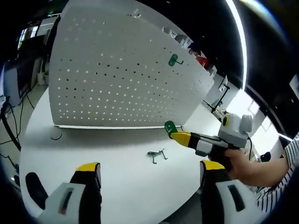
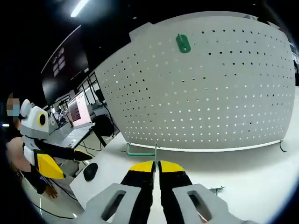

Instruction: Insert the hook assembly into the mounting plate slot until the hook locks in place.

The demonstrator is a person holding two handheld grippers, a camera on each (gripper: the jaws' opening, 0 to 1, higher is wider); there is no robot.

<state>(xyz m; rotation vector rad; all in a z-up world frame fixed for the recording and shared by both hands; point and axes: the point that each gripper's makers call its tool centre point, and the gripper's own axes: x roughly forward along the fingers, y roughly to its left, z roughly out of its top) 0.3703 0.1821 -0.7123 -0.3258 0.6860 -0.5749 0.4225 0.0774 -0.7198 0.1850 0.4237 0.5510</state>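
We held the green hook (image 2: pixel 141 152) by its thin shank between the right gripper (image 2: pixel 156 166) fingers, closed tight on it, so its bent end faced the white pegboard (image 2: pixel 201 88) standing along the table's (image 1: pixel 117 154) far edge. Another green hook (image 2: pixel 182 43) already hung high on the board. A spare hook (image 1: pixel 157 155) lay mid-table. Our left gripper (image 1: pixel 149 172) hung wide open, empty, over the near edge, keeping everything in sight.

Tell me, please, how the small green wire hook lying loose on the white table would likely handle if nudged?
The small green wire hook looks thin and light, so it would probably skid on the smooth white table. Its bent prongs suggest it would snag or pivot, not roll.
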